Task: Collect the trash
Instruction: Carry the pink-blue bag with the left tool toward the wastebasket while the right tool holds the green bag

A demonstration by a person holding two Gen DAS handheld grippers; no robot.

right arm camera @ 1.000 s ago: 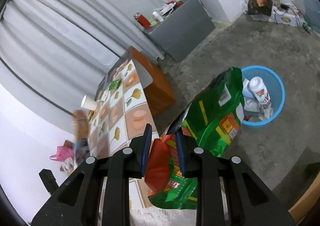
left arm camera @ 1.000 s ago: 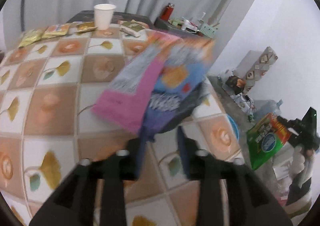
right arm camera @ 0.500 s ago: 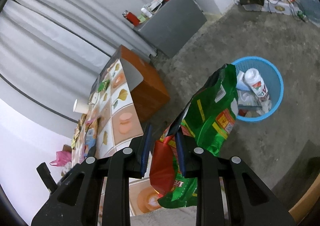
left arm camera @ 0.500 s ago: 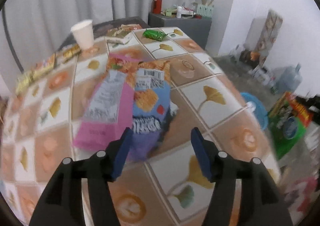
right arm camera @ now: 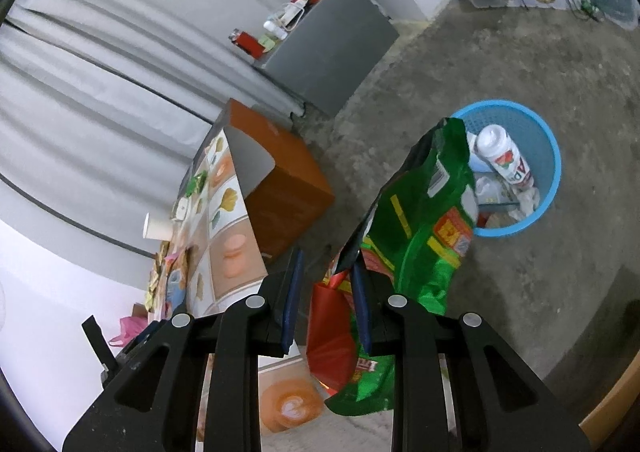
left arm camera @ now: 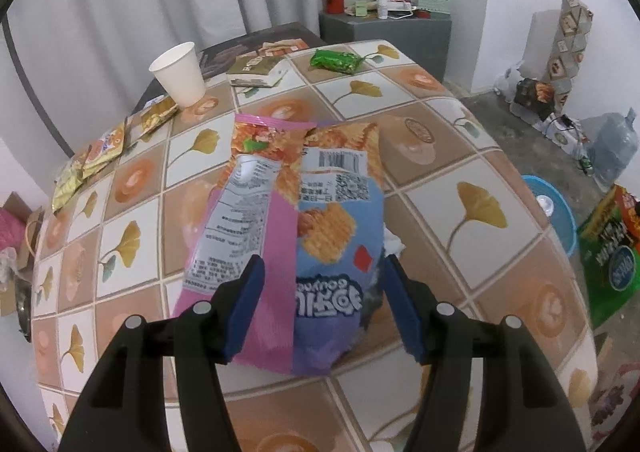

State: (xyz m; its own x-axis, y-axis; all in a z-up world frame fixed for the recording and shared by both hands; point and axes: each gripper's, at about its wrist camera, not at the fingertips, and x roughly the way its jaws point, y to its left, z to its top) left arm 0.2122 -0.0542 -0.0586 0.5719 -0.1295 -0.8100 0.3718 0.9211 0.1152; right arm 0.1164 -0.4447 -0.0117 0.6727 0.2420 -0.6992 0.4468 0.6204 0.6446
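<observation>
Both hand-held grippers are busy with snack wrappers. Left hand-held gripper [left arm camera: 322, 308] stands released, its jaws having just been opening, with the pink chip bag [left arm camera: 240, 220] and the blue chip bag [left arm camera: 336, 236] lying flat on the counter [left arm camera: 460, 156] between and ahead of its fingers, neither pad pressing on them. Right hand-held gripper [right arm camera: 324, 304] is clenched on the green snack bag [right arm camera: 424, 220], which hangs from its fingers over the floor, with the blue trash basket [right arm camera: 548, 156] ahead and to the right of the fingertips, the bag's top edge overlapping the basket rim in the right wrist view.

For the right side, the step in hand looks like dropping the green bag: carry it on until its bulk hangs squarely over the basket mouth, then let go, since the light foil may drift or catch the rim. The basket already holds a white bottle [right arm camera: 504, 156] and paper, so the bag may perch on top.

For the left side, the two bags overlap; closing on their near ends where they lie side by side might lift both, but slick film can slip, so pinch well in from the edge. Beyond them wait a paper cup [left arm camera: 178, 72], a green wrapper [left arm camera: 336, 60] and yellow sachets [left arm camera: 96, 148].
</observation>
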